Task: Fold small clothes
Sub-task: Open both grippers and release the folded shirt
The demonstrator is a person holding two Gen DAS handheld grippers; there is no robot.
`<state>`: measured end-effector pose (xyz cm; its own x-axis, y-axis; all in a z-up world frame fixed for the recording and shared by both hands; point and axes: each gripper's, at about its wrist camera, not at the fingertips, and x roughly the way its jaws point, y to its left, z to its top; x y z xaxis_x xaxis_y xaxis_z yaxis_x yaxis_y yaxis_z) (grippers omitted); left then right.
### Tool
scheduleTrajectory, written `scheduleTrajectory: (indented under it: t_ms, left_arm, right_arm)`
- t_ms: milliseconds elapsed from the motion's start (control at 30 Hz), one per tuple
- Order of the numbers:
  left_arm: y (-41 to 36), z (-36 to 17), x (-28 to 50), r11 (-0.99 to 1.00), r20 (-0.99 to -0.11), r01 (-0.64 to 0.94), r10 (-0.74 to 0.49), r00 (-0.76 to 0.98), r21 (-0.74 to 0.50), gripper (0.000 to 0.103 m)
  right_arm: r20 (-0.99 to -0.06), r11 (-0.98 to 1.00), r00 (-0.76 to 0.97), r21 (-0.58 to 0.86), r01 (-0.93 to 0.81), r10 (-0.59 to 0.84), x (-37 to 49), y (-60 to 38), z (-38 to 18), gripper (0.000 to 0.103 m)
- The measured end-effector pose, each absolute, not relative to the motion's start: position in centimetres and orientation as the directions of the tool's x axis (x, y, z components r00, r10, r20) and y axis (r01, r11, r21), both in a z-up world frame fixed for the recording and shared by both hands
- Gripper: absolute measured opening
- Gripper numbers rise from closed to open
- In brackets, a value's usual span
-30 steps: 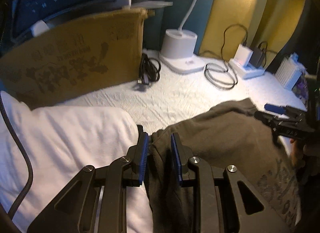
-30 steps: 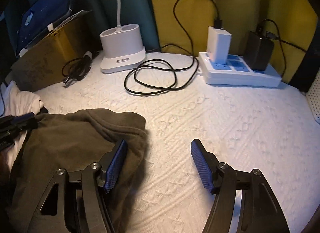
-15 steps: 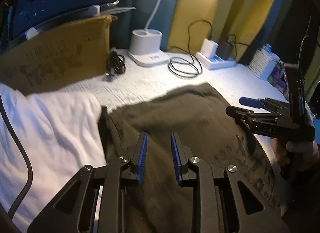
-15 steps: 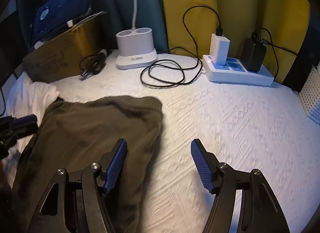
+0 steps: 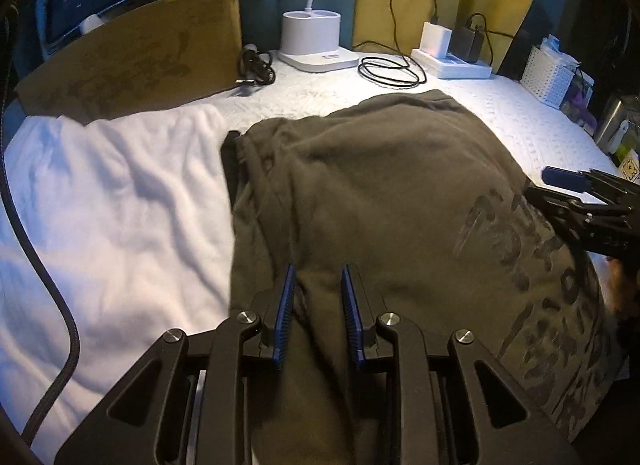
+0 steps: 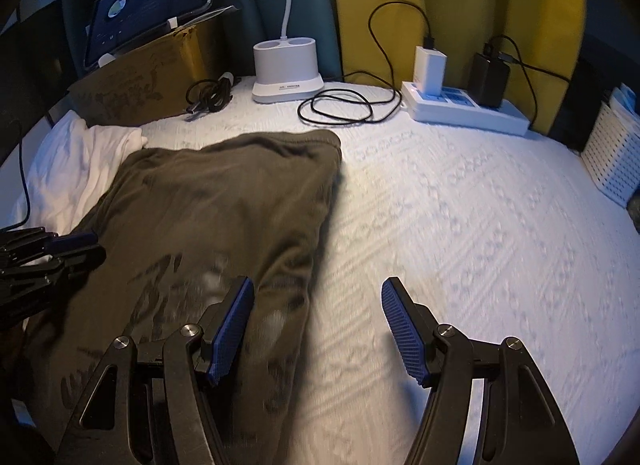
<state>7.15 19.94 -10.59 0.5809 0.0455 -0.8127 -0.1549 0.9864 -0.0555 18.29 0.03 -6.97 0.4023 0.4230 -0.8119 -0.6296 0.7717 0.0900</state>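
Left wrist view: the left gripper [image 5: 318, 297] hangs over the near part of the olive garment [image 5: 380, 193], jaws narrowly parted. Cloth shows in the gap, but whether the pads pinch it cannot be told. The garment lies spread on the white textured bed cover [image 5: 532, 121], its left edge against a white cloth [image 5: 116, 201]. Dark lettering [image 5: 532, 265] on its right side is illegible. This view alone shows a braided cable [image 5: 48, 285] crossing the white cloth. The right gripper [image 5: 576, 201] enters from the right, cut off by the frame edge.

Right wrist view: the right gripper [image 6: 318, 329] stands wide and released, one finger over the garment's [image 6: 224, 201] right edge, the other over bare cover [image 6: 480, 217]; nothing is between them. Seen more clearly here: power strip [image 6: 468, 109], coiled black cable [image 6: 344, 105], white lamp base [image 6: 286, 73], cardboard box [image 6: 136, 85] and the tablet [image 6: 148, 21] above it. The near cover is blurred. The left gripper [image 6: 72, 245] is cropped at the left.
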Motion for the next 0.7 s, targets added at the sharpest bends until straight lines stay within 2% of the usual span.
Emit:
scheduleTrajectory:
  t_ms: [233, 700]
  left_arm:
    - [19.7, -10.4, 5.6, 0.982, -0.808, -0.182, 0.064, 0.585, -0.054, 0.024]
    - [15.1, -8.3, 2.6, 0.987, -0.778, -0.120, -0.004, 0.628, -0.102, 0.024]
  right_arm:
    - [-0.815, 0.775, 0.405, 0.084, -0.626, 0.415, 16.0, -1.4, -7.2, 0.068]
    - [-0.803, 0.770, 0.406, 0.099, -0.631, 0.436, 12.1, -4.2, -6.6, 0.068]
